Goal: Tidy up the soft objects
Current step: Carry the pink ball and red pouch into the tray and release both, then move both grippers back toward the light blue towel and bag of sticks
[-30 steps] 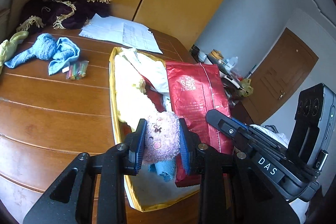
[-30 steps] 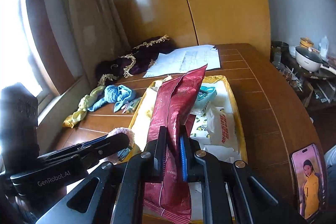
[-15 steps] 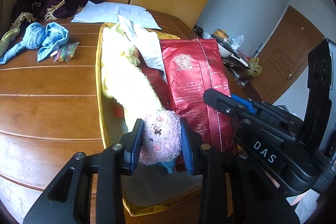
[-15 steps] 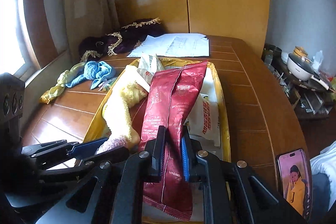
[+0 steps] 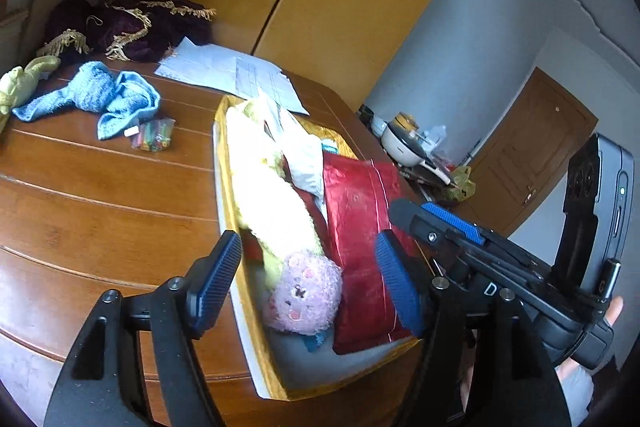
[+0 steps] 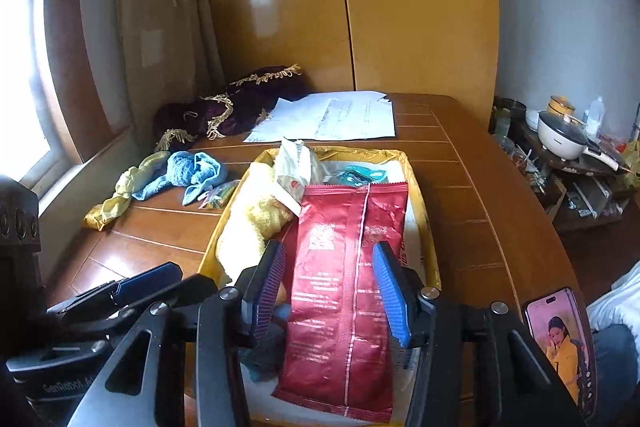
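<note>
— What are the two tongs doing?

— Both are spread wide and gripping nothing. The left gripper (image 5: 308,281) hangs over the near end of the yellow tray (image 5: 224,195), the pink plush toy (image 5: 306,293) lying loose beneath its blue pads. The right gripper (image 6: 330,293) is open above the red foil bag (image 6: 344,291), which lies flat in the tray.

— What else is in there?

— The toy's pale yellow body (image 5: 272,203) runs along the left side. A white packet (image 6: 294,171) and a teal packet (image 6: 360,175) sit at the far end, and something blue pokes out under the toy's head.

— And outside it?

— On the wooden table (image 5: 100,195), a blue towel (image 5: 100,97), a yellow-green cloth (image 6: 116,199), a small pack of coloured sticks (image 5: 154,139), papers (image 6: 336,117) and a dark fringed cloth (image 5: 128,29).

— Any change?

— Half a second ago each tong was clamped, left on the plush head, right on the bag held upright. Both have since let go.
</note>
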{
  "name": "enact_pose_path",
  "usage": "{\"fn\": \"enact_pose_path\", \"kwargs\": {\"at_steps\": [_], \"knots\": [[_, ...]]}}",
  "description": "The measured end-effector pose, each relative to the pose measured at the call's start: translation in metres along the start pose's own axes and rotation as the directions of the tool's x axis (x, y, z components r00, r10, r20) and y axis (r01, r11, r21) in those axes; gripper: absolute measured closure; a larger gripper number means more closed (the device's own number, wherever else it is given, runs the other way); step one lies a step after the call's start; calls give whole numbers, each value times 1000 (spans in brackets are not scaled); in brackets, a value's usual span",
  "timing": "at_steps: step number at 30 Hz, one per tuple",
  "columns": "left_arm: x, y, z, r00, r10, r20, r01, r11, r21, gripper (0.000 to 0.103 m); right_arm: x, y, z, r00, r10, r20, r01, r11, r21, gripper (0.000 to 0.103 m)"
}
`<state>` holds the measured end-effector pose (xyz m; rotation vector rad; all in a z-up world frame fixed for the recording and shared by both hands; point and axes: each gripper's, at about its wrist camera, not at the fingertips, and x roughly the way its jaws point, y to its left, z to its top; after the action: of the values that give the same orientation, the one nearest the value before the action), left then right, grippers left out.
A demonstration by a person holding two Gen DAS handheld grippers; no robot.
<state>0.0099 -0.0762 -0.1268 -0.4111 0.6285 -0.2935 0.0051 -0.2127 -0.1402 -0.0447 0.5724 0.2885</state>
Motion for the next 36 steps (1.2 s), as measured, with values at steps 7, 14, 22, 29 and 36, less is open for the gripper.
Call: {"fn": "enact_pose_path", "kwargs": {"at_steps": [7, 14, 22, 29, 36], "knots": [[-33, 51, 16, 982, 151, 110, -143, 987, -78, 34, 2, 42, 8, 992, 127, -15, -127, 991, -37, 46], [-63, 118, 24, 946, 300, 121, -271, 939, -210, 34, 28, 105, 11, 953, 280, -120, -290, 954, -73, 44], [-84, 192, 37, 897, 438, 67, -381, 840, -386, 34, 74, 170, 23, 885, 377, -274, -408, 911, -66, 41], [-80, 212, 55, 890, 452, 63, -399, 839, -370, 34, 117, 194, 67, 898, 294, -328, -348, 930, -119, 41], [-60, 217, 71, 920, 380, 94, -327, 877, -352, 34, 181, 192, 114, 902, 179, -393, -263, 950, -170, 41]]}}
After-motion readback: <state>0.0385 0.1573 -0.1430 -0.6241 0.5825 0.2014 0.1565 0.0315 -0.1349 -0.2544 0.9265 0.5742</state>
